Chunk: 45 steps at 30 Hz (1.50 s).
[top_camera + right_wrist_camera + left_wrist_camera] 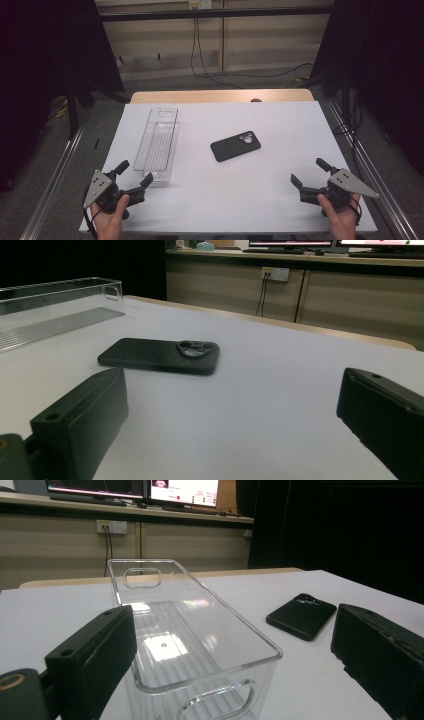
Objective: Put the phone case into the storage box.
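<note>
Lying aslant mid-table, long axis running near-left to far-right, a black phone (235, 145) sits beyond both open-jawed grippers, left gripper (134, 176) slightly closer than right gripper (307, 172).

No text, brand, number or sign can be read anywhere. The monitors (182, 491) on the far shelf in the left gripper view show bright windows, but whatever they display is too small and blurred to make out. The back of the phone (235, 145) near the middle of the counter (280, 195) and the clear tray (158, 145) toward its left edge show no legible marking.
</note>
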Motion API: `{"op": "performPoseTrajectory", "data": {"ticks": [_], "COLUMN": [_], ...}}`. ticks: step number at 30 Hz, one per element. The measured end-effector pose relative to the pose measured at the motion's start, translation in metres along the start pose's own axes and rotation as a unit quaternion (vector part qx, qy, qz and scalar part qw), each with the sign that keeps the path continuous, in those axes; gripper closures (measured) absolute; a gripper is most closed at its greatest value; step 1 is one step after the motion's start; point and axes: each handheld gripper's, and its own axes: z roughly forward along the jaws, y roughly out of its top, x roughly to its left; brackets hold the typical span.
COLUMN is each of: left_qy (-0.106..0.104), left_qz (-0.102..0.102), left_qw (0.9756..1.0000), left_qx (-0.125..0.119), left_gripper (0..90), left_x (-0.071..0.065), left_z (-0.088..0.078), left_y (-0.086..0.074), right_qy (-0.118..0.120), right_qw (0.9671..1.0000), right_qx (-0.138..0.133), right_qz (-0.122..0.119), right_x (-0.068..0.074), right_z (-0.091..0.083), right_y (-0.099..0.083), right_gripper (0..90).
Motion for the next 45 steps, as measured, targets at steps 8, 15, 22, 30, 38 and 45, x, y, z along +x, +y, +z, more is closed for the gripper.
{"op": "performPoseTrajectory", "data": {"ticks": [8,15,22,30,38,45], "left_qy": [-0.001,-0.006,-0.009,-0.011,-0.012,-0.003], "left_qz": [-0.004,-0.007,-0.002,-0.005,-0.008,-0.006], "left_qw": [1.0000,1.0000,0.9999,0.9999,0.9999,1.0000], "left_qx": [0.001,-0.002,-0.005,0.000,-0.001,-0.003], "left_gripper": [4.6,4.5,4.5,4.6,4.6,4.6], "left_x": [-0.001,-0.002,-0.002,-0.003,-0.001,0.000], "left_z": [0.002,0.001,-0.001,0.000,0.001,0.001], "left_y": [0.000,-0.001,0.000,-0.001,-0.001,-0.001], "right_qy": [0.001,0.008,0.029,0.032,0.035,0.050], "right_qw": [1.0000,0.9997,0.9990,0.9990,0.9990,0.9986], "right_qx": [0.002,-0.012,0.009,0.007,0.010,0.004], "right_qz": [0.008,0.021,0.033,0.031,0.025,0.015], "right_x": [-0.001,0.000,0.003,0.007,0.016,0.023], "right_z": [0.000,-0.002,0.002,0.007,0.015,0.027], "right_y": [-0.001,0.000,-0.002,0.001,0.004,0.010], "right_gripper": [0.1,0.3,0.3,0.0,0.0,0.0]}}
